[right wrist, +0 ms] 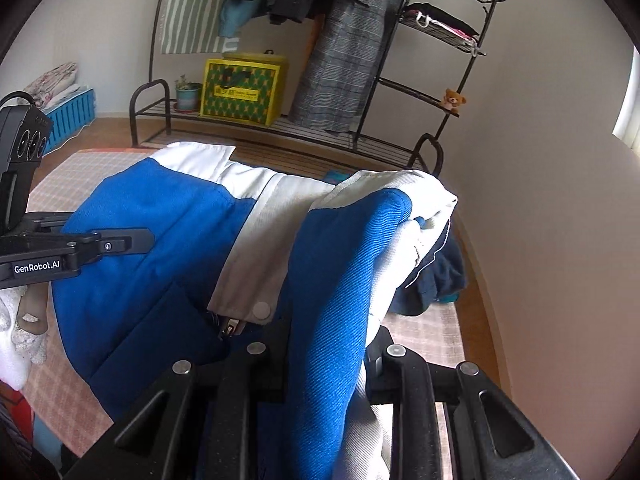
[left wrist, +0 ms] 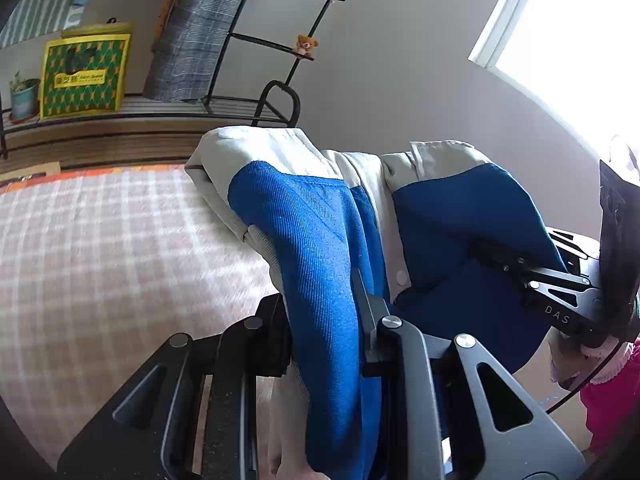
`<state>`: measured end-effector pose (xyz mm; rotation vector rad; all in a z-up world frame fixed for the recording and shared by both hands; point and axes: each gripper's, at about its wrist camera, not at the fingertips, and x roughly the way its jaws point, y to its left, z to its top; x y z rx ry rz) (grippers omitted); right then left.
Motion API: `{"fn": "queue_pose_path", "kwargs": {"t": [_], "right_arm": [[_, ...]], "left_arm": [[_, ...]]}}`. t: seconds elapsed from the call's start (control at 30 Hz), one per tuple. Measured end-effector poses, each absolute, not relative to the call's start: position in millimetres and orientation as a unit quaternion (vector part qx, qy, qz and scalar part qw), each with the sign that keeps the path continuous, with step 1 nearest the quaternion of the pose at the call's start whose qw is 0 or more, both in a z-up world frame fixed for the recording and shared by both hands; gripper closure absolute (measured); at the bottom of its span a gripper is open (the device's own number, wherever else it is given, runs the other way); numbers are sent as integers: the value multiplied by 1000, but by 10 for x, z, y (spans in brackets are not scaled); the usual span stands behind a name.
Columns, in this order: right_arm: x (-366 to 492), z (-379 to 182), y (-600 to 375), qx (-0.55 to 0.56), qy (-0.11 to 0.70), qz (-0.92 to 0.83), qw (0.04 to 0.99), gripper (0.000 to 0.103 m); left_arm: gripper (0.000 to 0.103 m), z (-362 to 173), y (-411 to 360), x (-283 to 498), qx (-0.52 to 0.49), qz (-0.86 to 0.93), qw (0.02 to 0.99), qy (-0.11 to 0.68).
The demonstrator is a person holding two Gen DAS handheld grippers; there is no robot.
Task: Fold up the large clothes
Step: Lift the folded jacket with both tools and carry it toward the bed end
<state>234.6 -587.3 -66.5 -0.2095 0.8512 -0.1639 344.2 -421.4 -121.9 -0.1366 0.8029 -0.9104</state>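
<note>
Blue-and-white jacket held up over the checked bed by both grippers.

The left gripper point(left wrist: 324, 320) and the right gripper point(right wrist: 328, 344) each pinched a fold of the blue-and-white jacket point(right wrist: 168, 220), which hung between them above the checked blanket point(left wrist: 100, 240); bare blanket lay open to one side. Beyond, a black clothes rack point(right wrist: 452, 80) carried a yellow-green bag point(right wrist: 240, 88), its print too small to read. One gripper body read "GenRobot.AI".

Both wrist cameras sit close behind their jaws, facing down across the checked bed point(left wrist: 100, 248) toward the far clothes rack point(right wrist: 460, 80), sharing the blue-and-white jacket point(right wrist: 168, 232).
</note>
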Motion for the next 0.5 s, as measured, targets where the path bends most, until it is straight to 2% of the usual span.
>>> {"fn": "queue_pose_path", "kwargs": {"t": [0.3,0.5], "right_arm": [[3188,-521,-6742,-109,384,-135,907,80],[3793,-642,-7124,-111,379,-147,907,80]], "left_arm": [[82,-1087,-5323,4375,-62,-439,826,348],[82,-1182,-5809,4908,-74,-430,829,350]]}}
